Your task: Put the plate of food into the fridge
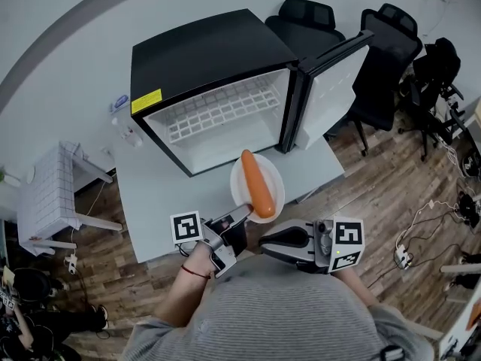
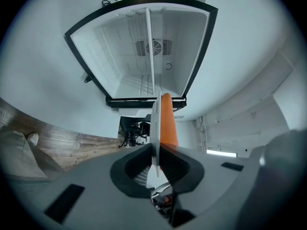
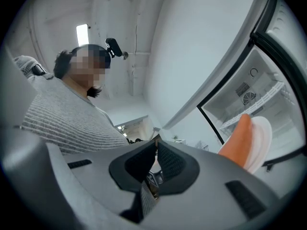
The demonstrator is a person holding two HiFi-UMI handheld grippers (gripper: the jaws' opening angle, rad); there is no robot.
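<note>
A white plate [image 1: 278, 179] with a long orange carrot [image 1: 258, 185] on it hangs above the table's near edge, in front of the open black mini fridge [image 1: 214, 89]. My left gripper [image 1: 242, 213] is shut on the plate's near rim; in the left gripper view the plate [image 2: 155, 123] stands edge-on between the jaws with the carrot [image 2: 168, 121] to its right. My right gripper [image 1: 264, 242] is shut on nothing, close to my body and just right of the left one. From the right gripper view, plate [image 3: 261, 138] and carrot [image 3: 237, 140] appear at right.
The fridge door [image 1: 334, 81] swings open to the right; a white wire shelf [image 1: 222, 111] spans the empty inside. The fridge sits on a pale table [image 1: 161, 201]. Black office chairs [image 1: 387, 51] stand behind right, a white stool [image 1: 49, 190] at left.
</note>
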